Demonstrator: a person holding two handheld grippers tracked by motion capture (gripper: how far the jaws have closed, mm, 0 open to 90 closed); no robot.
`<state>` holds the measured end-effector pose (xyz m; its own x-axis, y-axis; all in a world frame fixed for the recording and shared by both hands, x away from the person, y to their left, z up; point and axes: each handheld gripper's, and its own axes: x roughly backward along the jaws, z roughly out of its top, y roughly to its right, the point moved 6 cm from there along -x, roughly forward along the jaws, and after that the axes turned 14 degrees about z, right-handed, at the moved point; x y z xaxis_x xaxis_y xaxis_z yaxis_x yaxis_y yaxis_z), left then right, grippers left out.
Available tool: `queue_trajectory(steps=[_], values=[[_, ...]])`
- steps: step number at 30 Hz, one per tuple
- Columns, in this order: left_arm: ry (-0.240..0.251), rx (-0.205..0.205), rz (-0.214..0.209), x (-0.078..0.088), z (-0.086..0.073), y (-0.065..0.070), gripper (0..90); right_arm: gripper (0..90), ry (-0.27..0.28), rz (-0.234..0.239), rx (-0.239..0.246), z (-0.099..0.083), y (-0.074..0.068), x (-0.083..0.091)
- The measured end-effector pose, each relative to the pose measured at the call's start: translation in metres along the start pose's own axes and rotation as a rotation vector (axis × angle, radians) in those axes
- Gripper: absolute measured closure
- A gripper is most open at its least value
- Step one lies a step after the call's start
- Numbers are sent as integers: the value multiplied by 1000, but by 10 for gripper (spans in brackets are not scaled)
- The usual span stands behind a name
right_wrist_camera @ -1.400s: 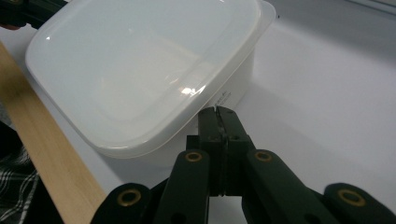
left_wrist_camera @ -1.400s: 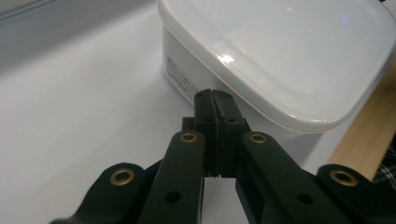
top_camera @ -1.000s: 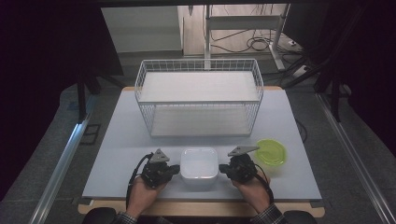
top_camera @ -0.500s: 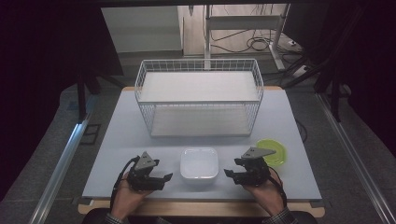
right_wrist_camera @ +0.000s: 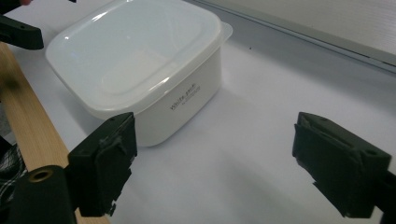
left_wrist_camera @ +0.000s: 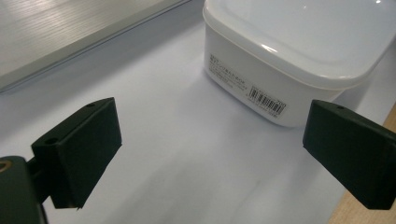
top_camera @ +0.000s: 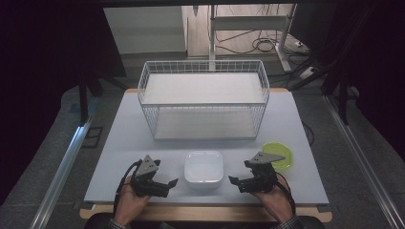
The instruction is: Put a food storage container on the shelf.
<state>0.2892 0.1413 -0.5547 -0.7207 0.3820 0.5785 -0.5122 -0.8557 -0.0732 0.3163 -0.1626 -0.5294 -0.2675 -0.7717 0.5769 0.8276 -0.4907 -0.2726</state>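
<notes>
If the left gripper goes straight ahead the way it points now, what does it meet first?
Most likely the white container: the open left gripper points at its near side, with bare table between them.

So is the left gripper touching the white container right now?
Apart. In the left gripper view the left gripper has both jaws open over bare table, short of the white container; the high view shows a gap too.
</notes>
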Motion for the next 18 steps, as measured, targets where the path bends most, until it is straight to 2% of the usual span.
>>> queue_trajectory(steps=[3, 6, 11, 18], values=[[3, 13, -4, 0, 1, -1, 47, 112, 5, 12, -2, 1, -1, -1], [-4, 37, -21, 2, 4, 0, 57, 96, 1, 11, 19, 1, -2, -2], [-23, 23, -5, 1, 7, 3, 53, 81, -6, 16, 32, 4, -5, -5], [-21, 36, -59, 1, 18, 9, 42, 28, -13, 38, 19, 10, -7, -11]])
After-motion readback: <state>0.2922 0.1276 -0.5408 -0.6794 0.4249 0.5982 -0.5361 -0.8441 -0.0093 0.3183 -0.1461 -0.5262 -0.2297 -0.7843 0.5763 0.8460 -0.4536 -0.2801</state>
